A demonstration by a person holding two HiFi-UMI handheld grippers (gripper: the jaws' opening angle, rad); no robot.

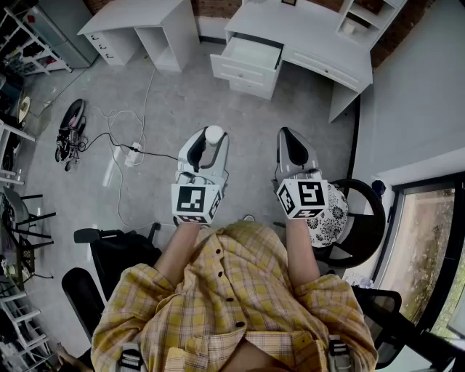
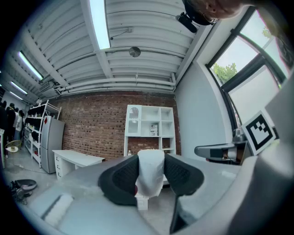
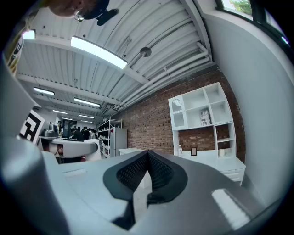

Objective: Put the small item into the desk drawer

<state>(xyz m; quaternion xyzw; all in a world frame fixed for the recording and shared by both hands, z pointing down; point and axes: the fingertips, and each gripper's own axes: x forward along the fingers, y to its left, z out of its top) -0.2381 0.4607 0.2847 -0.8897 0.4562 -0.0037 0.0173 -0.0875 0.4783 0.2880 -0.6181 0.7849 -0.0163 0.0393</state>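
A small white roll-shaped item [image 1: 213, 134] sits between the pads of my left gripper [image 1: 205, 139], which is shut on it. In the left gripper view the white item [image 2: 150, 172] stands upright between the black pads, with the left gripper [image 2: 150, 178] pointing toward the brick wall. My right gripper [image 1: 291, 139] hangs beside it with nothing in it; in the right gripper view the right gripper [image 3: 148, 166] has its pads touching. Ahead on the floor stands the white desk [image 1: 312, 33], and its drawer [image 1: 251, 57] is pulled open, well away from both grippers.
A second white desk [image 1: 138, 22] stands at the back left. Cables and a power strip [image 1: 132, 154] lie on the grey floor to the left. A black chair [image 1: 367, 221] with a patterned cushion [image 1: 328, 216] is close on the right. White shelves [image 2: 149, 128] stand against the brick wall.
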